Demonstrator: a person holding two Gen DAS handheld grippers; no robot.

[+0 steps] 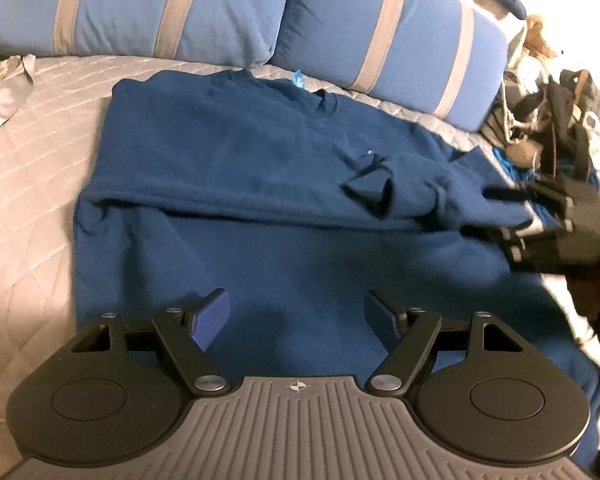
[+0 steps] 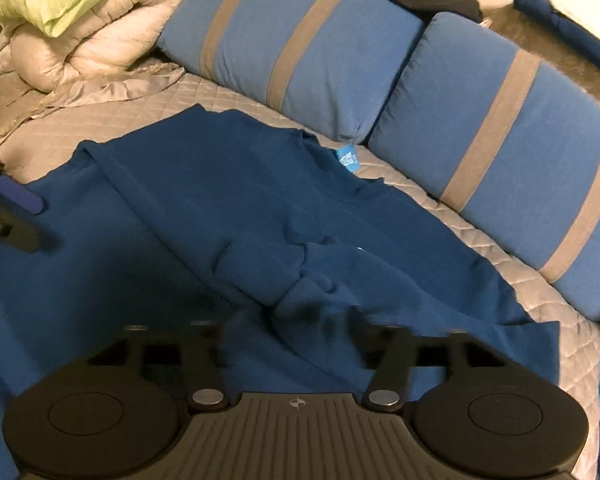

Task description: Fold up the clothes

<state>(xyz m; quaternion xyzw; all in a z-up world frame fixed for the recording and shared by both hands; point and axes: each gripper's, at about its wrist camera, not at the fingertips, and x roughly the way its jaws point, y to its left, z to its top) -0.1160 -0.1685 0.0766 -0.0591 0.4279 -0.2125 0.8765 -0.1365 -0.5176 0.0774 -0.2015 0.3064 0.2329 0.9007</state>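
A dark blue shirt (image 1: 260,184) lies spread on the quilted bed, one side folded over the body, a sleeve bunched near its middle (image 1: 372,188). It also fills the right wrist view (image 2: 228,200), collar and light blue tag toward the pillows. My left gripper (image 1: 296,316) is open and empty, just above the shirt's lower part. My right gripper (image 2: 292,320) hovers over the bunched sleeve, its fingers blurred by motion; it looks open. It shows in the left wrist view (image 1: 500,216) at the shirt's right edge. The left gripper's finger (image 2: 18,194) shows at the far left.
Two blue pillows with grey stripes (image 1: 148,8) (image 2: 492,148) line the head of the bed. A rolled beige duvet with a green cloth (image 2: 80,28) sits at the back left. A pile of dark straps and clothes (image 1: 552,120) lies beside the bed.
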